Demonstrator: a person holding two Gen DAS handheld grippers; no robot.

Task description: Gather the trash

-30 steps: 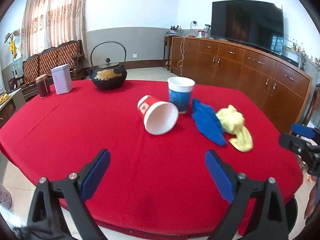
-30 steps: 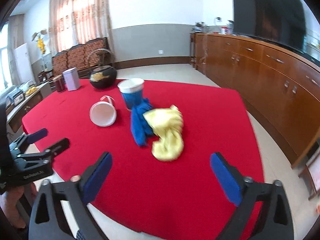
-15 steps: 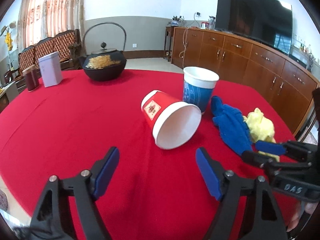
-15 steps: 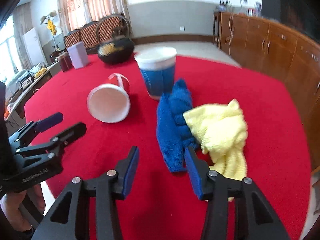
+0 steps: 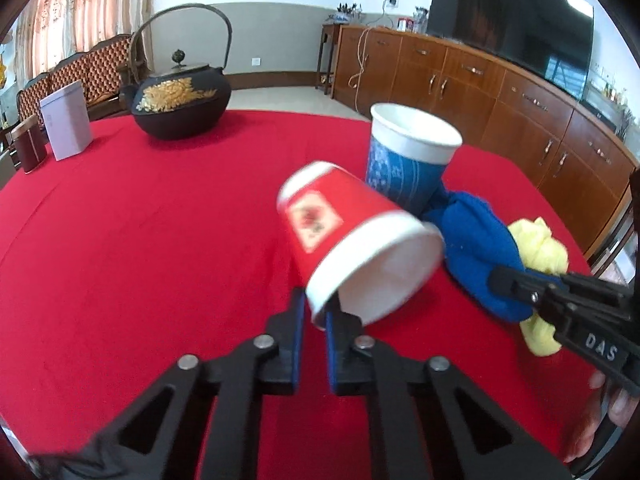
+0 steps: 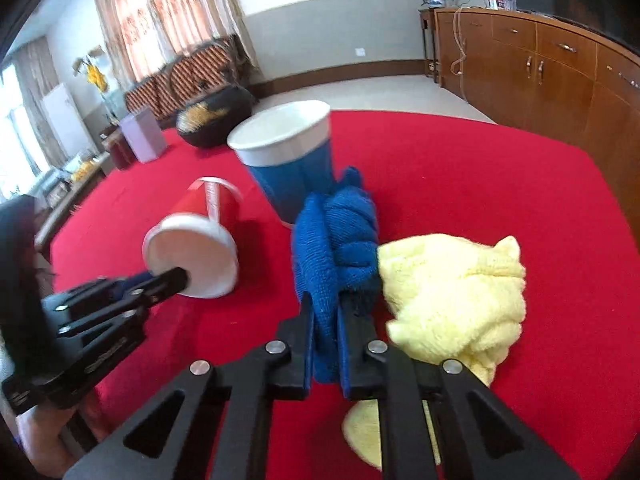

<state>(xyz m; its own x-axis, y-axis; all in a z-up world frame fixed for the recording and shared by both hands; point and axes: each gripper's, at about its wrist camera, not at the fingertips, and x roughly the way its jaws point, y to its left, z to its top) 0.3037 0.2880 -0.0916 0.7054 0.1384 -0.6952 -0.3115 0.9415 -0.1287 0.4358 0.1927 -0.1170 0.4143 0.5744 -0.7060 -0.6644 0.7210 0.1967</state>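
Note:
A red paper cup [image 5: 340, 236] lies on its side on the red tablecloth [image 5: 140, 240], its white mouth toward me. My left gripper [image 5: 314, 314] is shut on the lower edge of its rim. The same red cup [image 6: 200, 236] shows at the left of the right wrist view, with the left gripper [image 6: 176, 280] at its rim. A blue cloth [image 6: 336, 244] lies bunched beside a yellow cloth [image 6: 452, 292]. My right gripper [image 6: 324, 320] is shut on the near end of the blue cloth. A blue paper cup [image 5: 408, 160] stands upright just behind both.
A black iron teapot [image 5: 180, 100] stands at the table's far side, with a white tin [image 5: 66, 126] and a dark red jar [image 5: 28, 148] to its left. A long wooden sideboard [image 5: 500, 88] with a television runs along the right wall.
Both grippers moved forward and down and went from wide open to shut. The left one closed on the red cup's rim, the right one on the blue cloth.

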